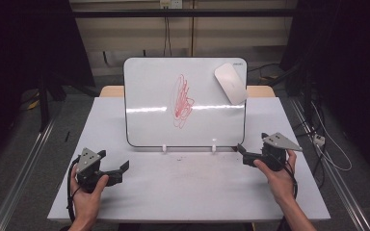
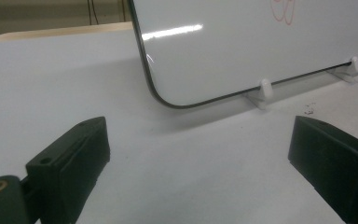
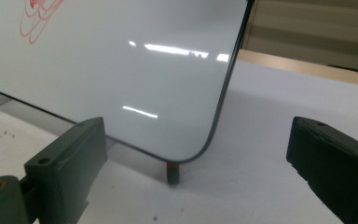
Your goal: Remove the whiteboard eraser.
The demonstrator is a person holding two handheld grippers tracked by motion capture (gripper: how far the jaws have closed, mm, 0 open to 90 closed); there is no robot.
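Red scribble [image 1: 183,101] sits centre of whiteboard [image 1: 149,96], which stands upright on clips at 12 o'clock on bench [image 1: 192,192]. White eraser [image 1: 231,83] clings to board's upper corner, 1 o'clock. Left tongs [image 1: 124,169] at 8 o'clock, jaws wide apart, empty. Right tongs [image 1: 241,153] at 3 o'clock, jaws wide apart, empty, nearest eraser. Likely step: right tongs fetch eraser. Advice: approach square, grip eraser's long edges, lift gently so board stays standing.
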